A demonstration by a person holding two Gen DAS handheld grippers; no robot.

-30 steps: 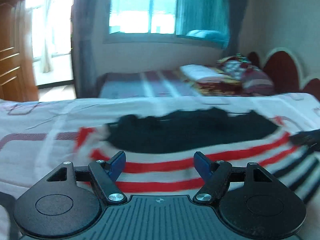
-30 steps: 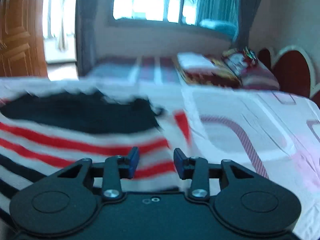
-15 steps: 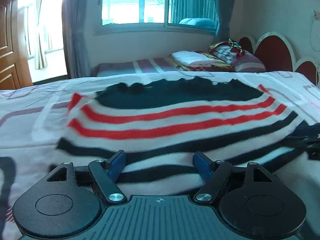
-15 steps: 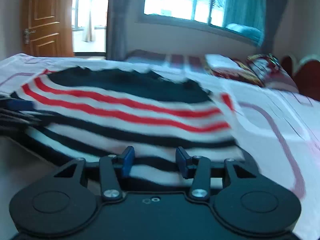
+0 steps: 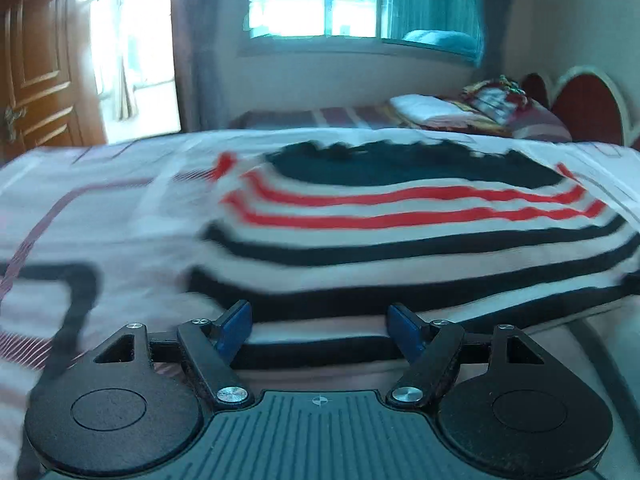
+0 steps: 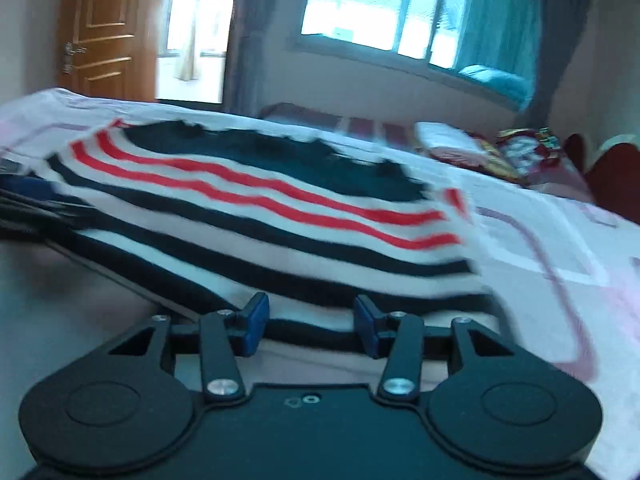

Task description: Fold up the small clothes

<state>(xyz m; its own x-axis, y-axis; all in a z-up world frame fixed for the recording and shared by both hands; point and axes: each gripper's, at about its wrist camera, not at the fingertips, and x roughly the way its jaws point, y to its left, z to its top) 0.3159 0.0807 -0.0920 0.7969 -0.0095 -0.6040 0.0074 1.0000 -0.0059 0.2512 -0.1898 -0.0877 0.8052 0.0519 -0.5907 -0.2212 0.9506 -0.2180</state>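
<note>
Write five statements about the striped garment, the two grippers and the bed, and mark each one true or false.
1. The striped garment lies spread on the bed sheet. True.
2. The left gripper is clamped shut on the garment. False: its fingers stand apart, with the near hem between them.
3. The garment has red stripes nearer its dark far part and black stripes nearer the grippers. True.
4. The right gripper holds a folded towel. False: it is open at the garment's near edge and grips nothing.
5. The garment is plain green. False: it is white with red and black stripes and a dark far part.
</note>
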